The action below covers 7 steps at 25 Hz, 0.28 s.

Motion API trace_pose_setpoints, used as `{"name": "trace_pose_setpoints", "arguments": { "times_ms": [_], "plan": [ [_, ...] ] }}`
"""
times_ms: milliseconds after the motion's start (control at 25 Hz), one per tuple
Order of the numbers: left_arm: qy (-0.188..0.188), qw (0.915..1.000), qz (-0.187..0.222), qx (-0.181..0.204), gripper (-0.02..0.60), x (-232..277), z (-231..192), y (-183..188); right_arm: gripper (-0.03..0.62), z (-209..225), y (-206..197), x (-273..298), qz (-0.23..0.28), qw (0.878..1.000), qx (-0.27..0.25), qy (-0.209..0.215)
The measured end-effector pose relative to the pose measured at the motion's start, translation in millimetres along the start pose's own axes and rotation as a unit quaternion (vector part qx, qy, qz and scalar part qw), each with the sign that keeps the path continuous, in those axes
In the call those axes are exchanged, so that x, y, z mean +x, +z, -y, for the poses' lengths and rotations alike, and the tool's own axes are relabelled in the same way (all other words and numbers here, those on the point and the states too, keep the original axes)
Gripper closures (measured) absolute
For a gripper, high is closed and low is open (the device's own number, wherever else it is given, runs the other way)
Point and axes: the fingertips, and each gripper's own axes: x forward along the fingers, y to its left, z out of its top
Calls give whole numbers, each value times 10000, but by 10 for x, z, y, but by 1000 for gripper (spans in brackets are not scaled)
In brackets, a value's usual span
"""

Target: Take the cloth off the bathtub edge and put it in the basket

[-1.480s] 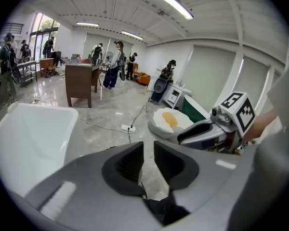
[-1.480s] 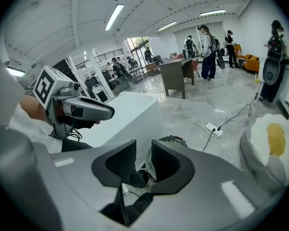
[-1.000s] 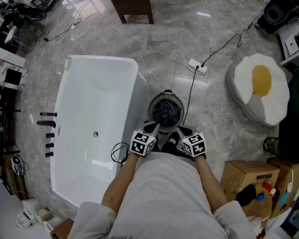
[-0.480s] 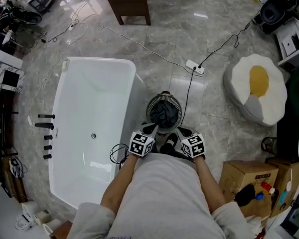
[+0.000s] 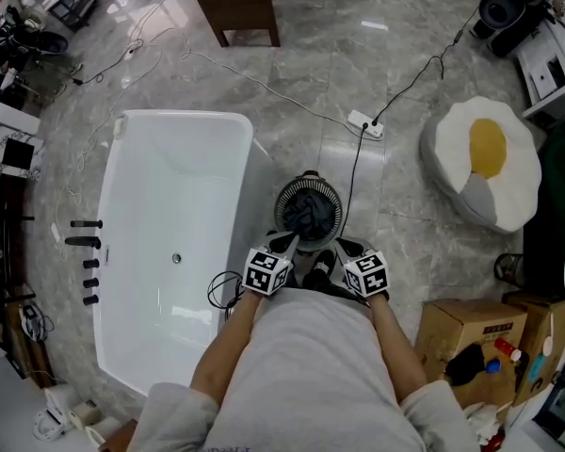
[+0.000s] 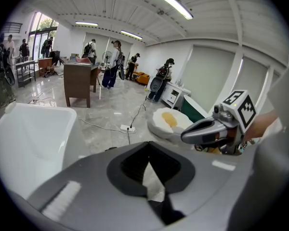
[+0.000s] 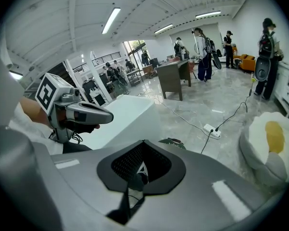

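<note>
Bright, even indoor light falls from ceiling strip lamps (image 6: pixel 169 1), with daylight added through windows (image 6: pixel 38 24) at the far wall. The polished floor (image 5: pixel 358 64) carries pale glare patches, and the white bathtub (image 5: pixel 169 196) is nearly washed out. Shadows are faint. Both gripper views bow strongly toward a black circular border, and their nearest surfaces are soft. The head view is sharp.

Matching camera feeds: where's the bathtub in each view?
Head view: bathtub, left of centre.
Left gripper view: bathtub, lower left.
Right gripper view: bathtub, just left of centre.
Shared landmark: the white power strip on the floor, seen in all three.
</note>
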Motion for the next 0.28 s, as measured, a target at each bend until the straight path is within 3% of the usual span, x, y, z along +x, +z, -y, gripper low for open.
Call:
{"name": "trace_pose_setpoints", "arguments": {
  "times_ms": [280],
  "plan": [
    [51, 9999, -54, -70, 523, -6, -44, -20, 592, -9, 24, 10, 40, 10000, -8, -2]
  ]
}}
